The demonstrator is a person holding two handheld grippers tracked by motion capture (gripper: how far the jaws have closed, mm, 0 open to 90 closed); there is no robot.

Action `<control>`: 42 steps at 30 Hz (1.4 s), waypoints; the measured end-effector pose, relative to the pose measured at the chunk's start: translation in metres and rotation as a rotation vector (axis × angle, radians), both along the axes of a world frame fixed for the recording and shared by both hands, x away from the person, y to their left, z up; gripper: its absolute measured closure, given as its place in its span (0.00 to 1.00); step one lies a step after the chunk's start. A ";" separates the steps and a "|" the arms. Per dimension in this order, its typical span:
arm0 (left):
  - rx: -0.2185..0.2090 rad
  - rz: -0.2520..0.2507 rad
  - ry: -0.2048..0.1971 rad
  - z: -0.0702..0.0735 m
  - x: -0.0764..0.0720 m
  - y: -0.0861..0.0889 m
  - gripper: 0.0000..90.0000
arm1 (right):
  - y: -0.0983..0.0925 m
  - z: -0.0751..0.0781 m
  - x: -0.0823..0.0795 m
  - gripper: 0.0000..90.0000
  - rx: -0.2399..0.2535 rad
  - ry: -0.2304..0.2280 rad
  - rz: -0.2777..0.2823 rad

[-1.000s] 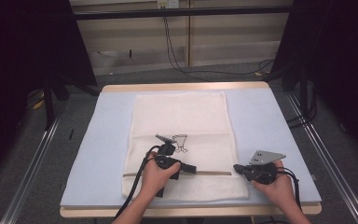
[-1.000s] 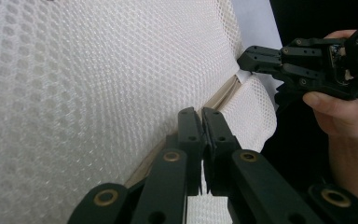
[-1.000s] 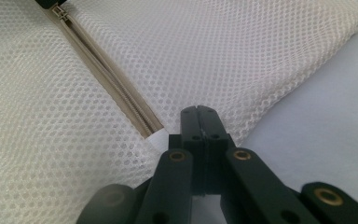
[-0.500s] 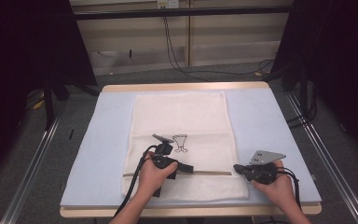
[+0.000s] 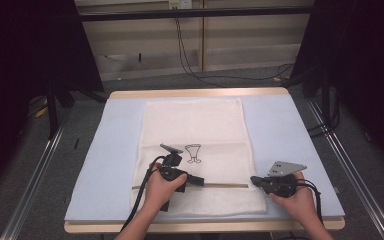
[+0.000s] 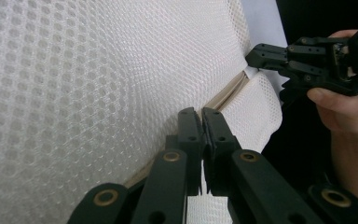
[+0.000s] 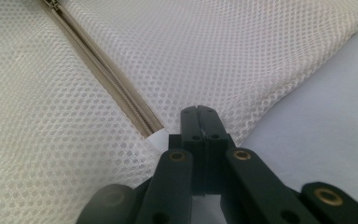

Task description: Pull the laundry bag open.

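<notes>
A white mesh bag (image 5: 195,125) lies flat on the blue mat (image 5: 290,130), with a beige zipper (image 5: 225,185) running across its near end. My left gripper (image 5: 200,181) points right along the zipper (image 6: 228,93). Its jaws (image 6: 201,112) are shut on the bag at the zipper line, and what exactly they pinch is hidden. My right gripper (image 5: 252,180) faces it from the bag's right edge. Its jaws (image 7: 199,111) are shut on the mesh just past the zipper's end (image 7: 149,128). The right gripper (image 6: 261,53) also appears far off in the left gripper view.
A small black goblet print (image 5: 193,152) marks the bag's middle. The mat covers a wooden table (image 5: 200,93) with metal rails on both sides. Cables (image 5: 190,55) hang on the wall behind. Bare mat (image 5: 110,150) lies left and right of the bag.
My left gripper has shifted slightly to the left along the zipper. The right gripper has stayed in place.
</notes>
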State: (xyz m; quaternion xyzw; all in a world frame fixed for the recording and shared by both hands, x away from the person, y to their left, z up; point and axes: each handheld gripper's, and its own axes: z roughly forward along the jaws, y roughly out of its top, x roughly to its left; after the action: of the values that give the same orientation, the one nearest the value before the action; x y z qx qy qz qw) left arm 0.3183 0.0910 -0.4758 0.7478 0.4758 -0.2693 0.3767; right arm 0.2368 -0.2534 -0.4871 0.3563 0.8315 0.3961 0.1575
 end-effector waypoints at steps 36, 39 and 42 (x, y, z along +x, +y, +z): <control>-0.015 0.041 0.019 0.003 -0.003 0.025 0.97 | -0.001 0.000 0.002 1.00 0.009 0.014 -0.003; -0.013 0.040 0.020 0.003 -0.002 0.029 0.97 | -0.001 0.000 0.002 1.00 0.011 0.015 -0.005; -0.004 0.046 0.013 0.005 -0.002 0.031 0.97 | -0.001 0.000 0.002 1.00 0.009 0.015 -0.003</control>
State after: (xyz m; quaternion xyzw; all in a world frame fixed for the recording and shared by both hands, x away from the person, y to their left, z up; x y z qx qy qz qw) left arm 0.3160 0.1218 -0.4705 0.7342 0.4945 -0.2666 0.3812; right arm 0.2387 -0.2544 -0.4868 0.3613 0.8302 0.3970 0.1504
